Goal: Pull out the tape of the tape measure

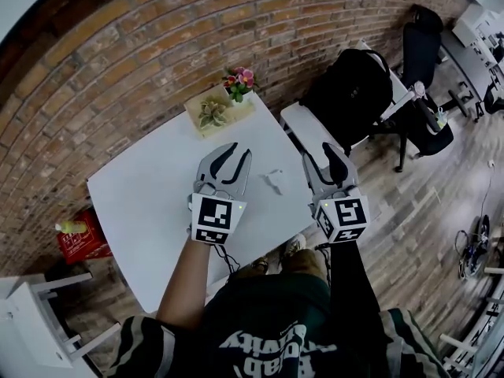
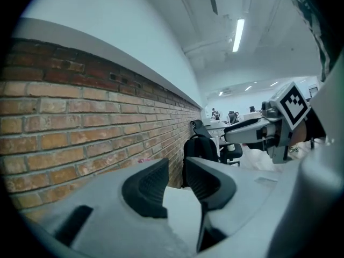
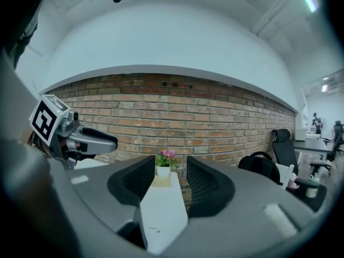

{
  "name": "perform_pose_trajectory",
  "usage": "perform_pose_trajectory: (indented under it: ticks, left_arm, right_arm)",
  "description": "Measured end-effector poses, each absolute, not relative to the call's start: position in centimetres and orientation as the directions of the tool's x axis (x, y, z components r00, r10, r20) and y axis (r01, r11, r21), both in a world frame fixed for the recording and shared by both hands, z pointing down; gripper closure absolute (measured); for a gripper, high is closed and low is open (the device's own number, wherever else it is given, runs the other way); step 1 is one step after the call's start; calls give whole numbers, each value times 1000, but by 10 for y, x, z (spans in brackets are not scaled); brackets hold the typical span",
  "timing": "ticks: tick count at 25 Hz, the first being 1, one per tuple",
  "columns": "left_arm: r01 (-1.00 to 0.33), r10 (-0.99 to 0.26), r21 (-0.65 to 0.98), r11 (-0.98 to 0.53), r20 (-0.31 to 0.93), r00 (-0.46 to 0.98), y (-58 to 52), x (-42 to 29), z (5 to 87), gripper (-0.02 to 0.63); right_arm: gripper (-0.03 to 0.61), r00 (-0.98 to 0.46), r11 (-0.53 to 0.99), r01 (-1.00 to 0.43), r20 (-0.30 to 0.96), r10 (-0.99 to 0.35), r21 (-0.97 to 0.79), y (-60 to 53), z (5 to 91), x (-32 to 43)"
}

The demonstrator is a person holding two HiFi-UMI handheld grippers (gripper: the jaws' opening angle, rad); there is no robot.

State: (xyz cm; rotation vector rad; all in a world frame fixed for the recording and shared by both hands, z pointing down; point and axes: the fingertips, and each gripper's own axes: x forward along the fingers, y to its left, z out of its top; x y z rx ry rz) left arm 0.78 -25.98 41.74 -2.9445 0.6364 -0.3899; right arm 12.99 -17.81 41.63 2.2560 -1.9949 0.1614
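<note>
The tape measure [image 1: 274, 180], a small pale case, lies on the white table [image 1: 150, 203] between my two grippers. My left gripper [image 1: 240, 153] hovers just left of it, with its jaws apart and nothing between them. The left gripper view shows those jaws [image 2: 174, 180] pointing along the brick wall. My right gripper [image 1: 321, 154] is over the table's right edge, to the right of the tape measure, with its jaws wide and empty. In the right gripper view the jaws [image 3: 171, 183] frame the table top. Neither gripper touches the tape measure.
A flower pot [image 1: 240, 79] with pink blooms stands on a wooden tray [image 1: 220, 109] at the table's far end by the brick wall. A black backpack [image 1: 350, 85] rests on a white chair to the right. A red box [image 1: 79, 239] sits on the floor at left.
</note>
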Motion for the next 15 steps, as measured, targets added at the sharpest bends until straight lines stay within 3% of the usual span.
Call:
perform_pose_trajectory:
  ticks: [15]
  left_arm:
    - [-204, -235, -116, -972, 432, 871, -233, 45, 548, 502]
  right_arm:
    - [362, 8, -72, -990, 459, -889, -122, -184, 559, 110]
